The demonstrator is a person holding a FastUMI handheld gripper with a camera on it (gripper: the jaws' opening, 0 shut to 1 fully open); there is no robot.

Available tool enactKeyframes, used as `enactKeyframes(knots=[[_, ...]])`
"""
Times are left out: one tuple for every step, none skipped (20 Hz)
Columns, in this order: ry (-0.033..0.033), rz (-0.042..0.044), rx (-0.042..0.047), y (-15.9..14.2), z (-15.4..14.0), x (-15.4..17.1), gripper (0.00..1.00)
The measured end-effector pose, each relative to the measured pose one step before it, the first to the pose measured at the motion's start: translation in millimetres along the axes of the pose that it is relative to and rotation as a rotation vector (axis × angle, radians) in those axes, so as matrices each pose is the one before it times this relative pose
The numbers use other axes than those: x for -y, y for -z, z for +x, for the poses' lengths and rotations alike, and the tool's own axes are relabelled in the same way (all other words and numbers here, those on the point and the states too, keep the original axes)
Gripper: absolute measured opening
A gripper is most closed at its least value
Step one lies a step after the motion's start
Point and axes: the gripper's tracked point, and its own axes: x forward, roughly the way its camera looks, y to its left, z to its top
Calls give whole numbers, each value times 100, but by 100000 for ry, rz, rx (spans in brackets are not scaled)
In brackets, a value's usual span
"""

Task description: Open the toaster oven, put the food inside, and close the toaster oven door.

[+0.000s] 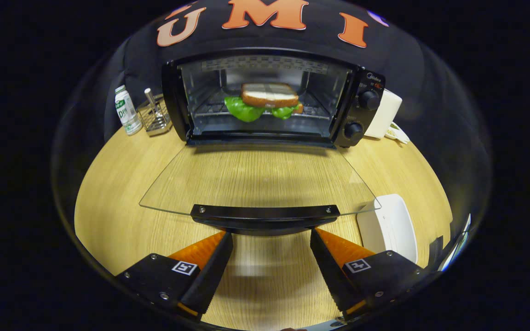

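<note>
Pale wood table (122,193) carries the toaster oven (272,99), which stands against the back wall. Its glass door (256,179) lies folded flat toward me, and the sandwich (265,99) with its green lettuce sits on the rack inside. The door's dark handle (265,215) is just ahead of my gripper (272,253), whose fingers are spread apart and empty. My worry: lifting off-centre could let the handle slip from a fingertip so the door drops back, or a hard push could shove the whole oven.
</note>
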Motion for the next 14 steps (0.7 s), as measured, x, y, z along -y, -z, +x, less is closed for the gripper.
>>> enactKeyframes(knots=[[199,1480,2705,-1202,-347,6,100],[-347,979,2298,-1271,-299,-79,100],[-511,326,3059,-1452,-281,-288,100],[92,-300,3111,-1634,-101,-112,100],[-99,-1135,2704,-1509,59,-100,100],[388,-1400,2448,-1399,140,-47,100],[557,-1612,1852,-1048,-73,177,100],[238,-1220,2037,-1188,135,112,100],[124,-986,1793,-1083,244,56,100],[30,-480,1894,-1052,293,127,100],[56,-80,1614,-944,329,102,100],[93,-1,1237,-835,476,16,100],[280,359,1130,-762,640,-50,100],[111,787,1029,-609,734,94,100]])
